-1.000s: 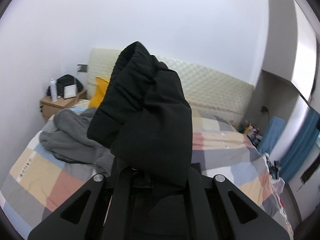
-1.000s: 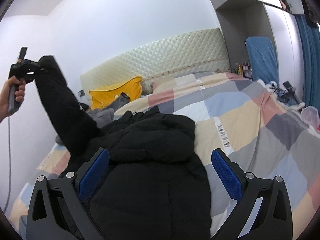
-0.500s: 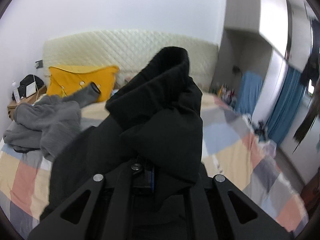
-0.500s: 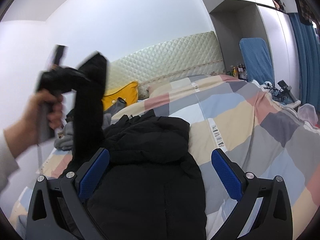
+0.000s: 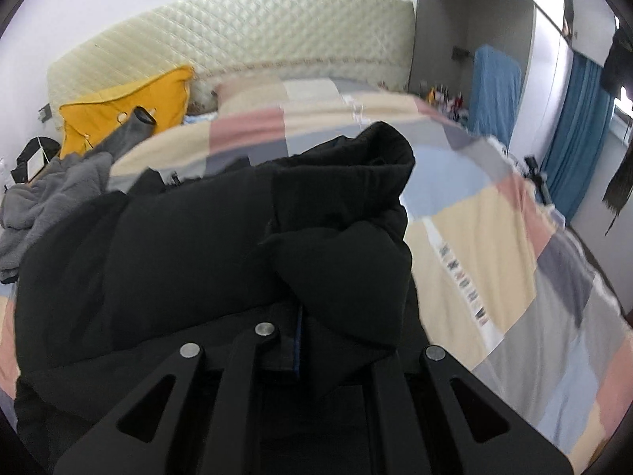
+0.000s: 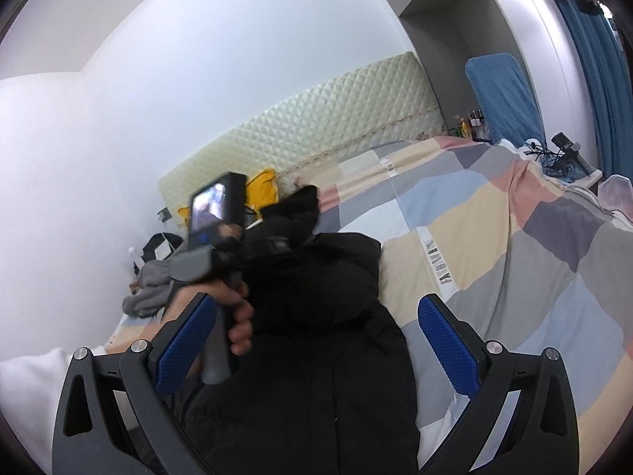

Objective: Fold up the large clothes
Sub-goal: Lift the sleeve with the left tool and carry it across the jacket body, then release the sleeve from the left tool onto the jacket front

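Observation:
A black padded jacket (image 6: 316, 356) lies on the patchwork bed (image 6: 494, 237). My left gripper (image 5: 294, 340) is shut on the jacket's black sleeve (image 5: 348, 213), which bunches over its fingers and is carried across the jacket body (image 5: 138, 257). In the right wrist view the left gripper (image 6: 273, 245) and the hand holding it hover above the jacket, with the sleeve cuff (image 6: 300, 206) sticking out. My right gripper (image 6: 316, 340) is open and empty, its blue pads (image 6: 447, 340) spread either side of the jacket's lower part.
A grey garment (image 5: 47, 198) is heaped at the bed's left side, with a yellow pillow (image 5: 126, 111) against the quilted headboard (image 5: 237, 35). A nightstand with a dark bag (image 5: 33, 154) stands far left. Blue curtains (image 5: 577, 134) and clutter lie beyond the right edge.
My left gripper has swung the sleeve from high at the left down and rightward over the jacket body. My right gripper has stayed open in place.

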### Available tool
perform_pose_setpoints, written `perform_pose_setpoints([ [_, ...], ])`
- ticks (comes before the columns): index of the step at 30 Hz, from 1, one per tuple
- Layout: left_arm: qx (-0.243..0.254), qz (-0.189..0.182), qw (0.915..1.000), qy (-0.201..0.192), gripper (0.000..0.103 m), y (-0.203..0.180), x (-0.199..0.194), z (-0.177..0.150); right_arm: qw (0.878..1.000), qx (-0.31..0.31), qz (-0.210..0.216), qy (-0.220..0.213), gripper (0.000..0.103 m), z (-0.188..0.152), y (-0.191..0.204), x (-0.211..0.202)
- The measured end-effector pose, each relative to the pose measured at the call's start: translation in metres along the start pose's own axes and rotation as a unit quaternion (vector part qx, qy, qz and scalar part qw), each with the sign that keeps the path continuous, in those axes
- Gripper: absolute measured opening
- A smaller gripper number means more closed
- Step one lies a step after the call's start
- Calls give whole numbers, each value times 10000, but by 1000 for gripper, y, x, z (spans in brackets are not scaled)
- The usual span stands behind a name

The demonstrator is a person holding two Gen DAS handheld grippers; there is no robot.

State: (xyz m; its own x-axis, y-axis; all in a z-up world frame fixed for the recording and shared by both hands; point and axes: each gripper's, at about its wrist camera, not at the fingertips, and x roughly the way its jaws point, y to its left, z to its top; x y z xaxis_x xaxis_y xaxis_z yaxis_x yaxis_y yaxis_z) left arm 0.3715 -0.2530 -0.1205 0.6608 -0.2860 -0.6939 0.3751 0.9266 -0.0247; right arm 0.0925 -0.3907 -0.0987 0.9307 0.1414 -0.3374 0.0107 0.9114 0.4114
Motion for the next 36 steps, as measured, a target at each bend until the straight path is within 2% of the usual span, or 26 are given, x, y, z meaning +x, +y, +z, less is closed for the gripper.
perform_pose_setpoints([
  [4,1,34,9994,333,6,-1,28,-12,10000,3,17,54,103,-2,-1,5],
  [9,242,195,9987,399,7,-9,39,-20,9999,-2,47,142,103,-3,-3,9],
  [14,125,70,9991,404,8,-4,30,-17,9998,-58,32,184,103,-5,-2,13],
  [20,70,-130,9991,398,15,-2,1,-12,9998,-112,-33,176,103,-5,0,13],
  [21,140,-157,9990,402,21,-3,-5,-12,9998,-122,-53,180,103,-5,0,13],
  [23,282,-241,9986,387,47,-5,-18,-14,9997,-139,-75,177,103,-6,1,11],
  [24,318,-294,9983,388,72,-4,-25,-15,9997,-150,-87,169,103,-6,2,10],
  [25,321,-317,9984,327,88,-3,-35,-15,9997,-167,-106,156,103,-6,3,8],
  [27,306,-329,9989,103,89,2,-54,-15,9996,-194,-138,153,103,-6,4,7],
  [32,7,-497,9988,-46,89,30,-94,-8,9992,-269,-230,209,103,-9,9,8],
  [36,-171,-391,9987,-296,89,61,-123,-4,9986,-435,-239,202,103,-11,18,7],
])
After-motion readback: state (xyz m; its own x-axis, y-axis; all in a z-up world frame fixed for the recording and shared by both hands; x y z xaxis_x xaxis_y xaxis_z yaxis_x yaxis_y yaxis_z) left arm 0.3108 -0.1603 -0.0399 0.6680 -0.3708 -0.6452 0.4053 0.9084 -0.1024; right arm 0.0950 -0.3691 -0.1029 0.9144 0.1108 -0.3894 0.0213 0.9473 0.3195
